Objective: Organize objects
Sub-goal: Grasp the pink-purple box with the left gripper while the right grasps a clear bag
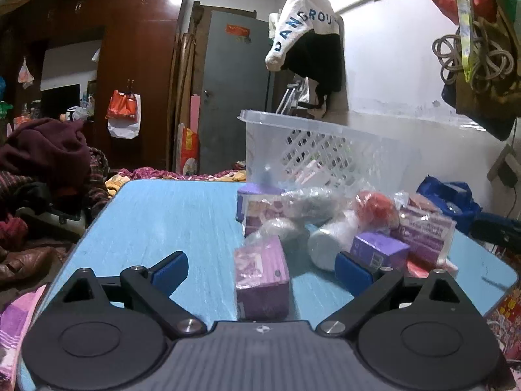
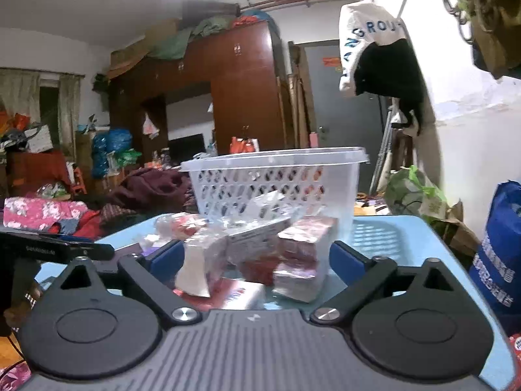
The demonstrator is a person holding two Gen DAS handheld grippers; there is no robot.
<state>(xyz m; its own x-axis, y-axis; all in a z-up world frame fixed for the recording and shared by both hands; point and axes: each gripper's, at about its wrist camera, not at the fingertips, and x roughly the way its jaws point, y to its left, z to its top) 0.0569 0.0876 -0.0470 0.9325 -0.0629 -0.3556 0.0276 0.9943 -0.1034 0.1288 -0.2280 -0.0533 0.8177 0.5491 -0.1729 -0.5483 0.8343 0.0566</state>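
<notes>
Left wrist view showed the left claw [image 1: 262,268] with jaws wide apart around a purple box [image 1: 262,280] on the blue counter [image 1: 156,221], not pressing it. The right claw [image 2: 257,257] also stood apart, before wrapped red packs [image 2: 298,251]. The heap was tight, so closing could push the white bottle [image 1: 329,239] to roll, or catch loose plastic wrap. I counted one white basket [image 1: 325,150], one bottle, one red ball [image 1: 374,207], at least three purple boxes; the packs were too blurred to count.
</notes>
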